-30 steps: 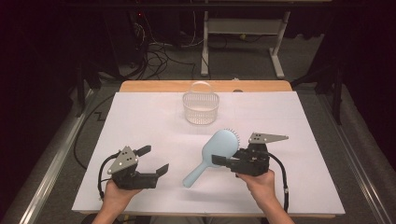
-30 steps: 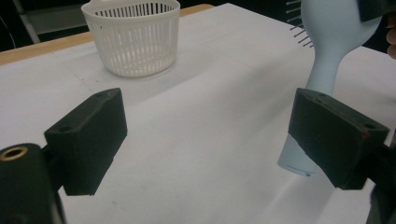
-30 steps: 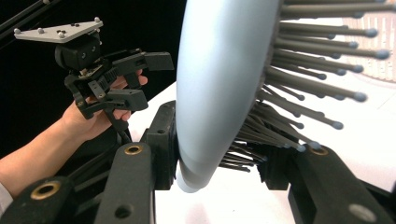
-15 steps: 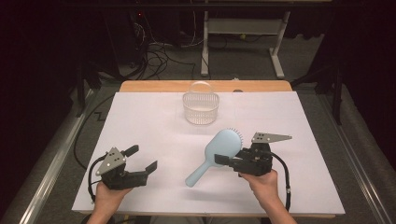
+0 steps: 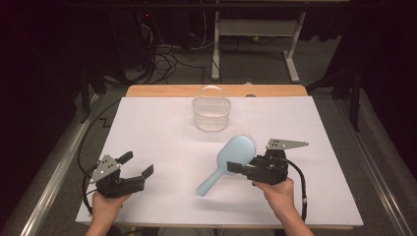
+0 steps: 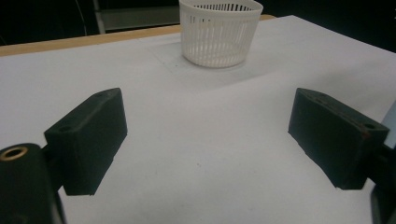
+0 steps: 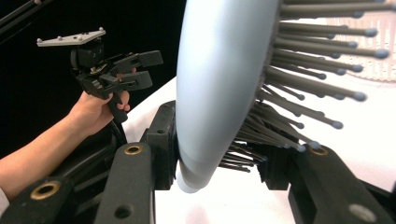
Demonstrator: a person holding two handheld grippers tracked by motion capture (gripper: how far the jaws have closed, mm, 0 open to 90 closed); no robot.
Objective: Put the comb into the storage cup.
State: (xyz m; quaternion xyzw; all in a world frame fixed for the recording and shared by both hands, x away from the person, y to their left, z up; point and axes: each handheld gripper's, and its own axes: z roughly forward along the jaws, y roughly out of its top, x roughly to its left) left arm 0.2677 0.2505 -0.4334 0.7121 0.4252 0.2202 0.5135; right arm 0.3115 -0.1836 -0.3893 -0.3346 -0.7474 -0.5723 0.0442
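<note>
Two hand-held grippers work over a white sheet (image 5: 162, 142) that covers a wooden table (image 5: 162, 90), seen from above the person's side. On the right, the right gripper (image 5: 235, 168) is clamped on a pale blue hairbrush (image 5: 231, 157), with its black jaws closed across the brush where the round head narrows toward the handle. From the high view the brush lies slanted, its head pointing up and away toward the far right and its handle end (image 5: 204, 189) reaching down toward the near left, close to the sheet. In the right gripper view the brush (image 7: 215, 84) stands between the two jaws, its smooth blue back turned to one side and its rows of grey bristles (image 7: 317, 60) with small rounded tips fanning out to the other. On the left, the left gripper (image 5: 136, 164) sits near the front left corner of the sheet, well apart from the brush, and its jaws are spread wide with nothing between them. The left gripper view looks along those parted jaws at bare white sheet. A small white slatted basket (image 5: 212, 113) stands upright toward the far middle of the sheet, apart from both grippers; it also appears at the top of the left gripper view (image 6: 219, 32). Dark floor and tangled cables (image 5: 167, 59) lie beyond the table.
</note>
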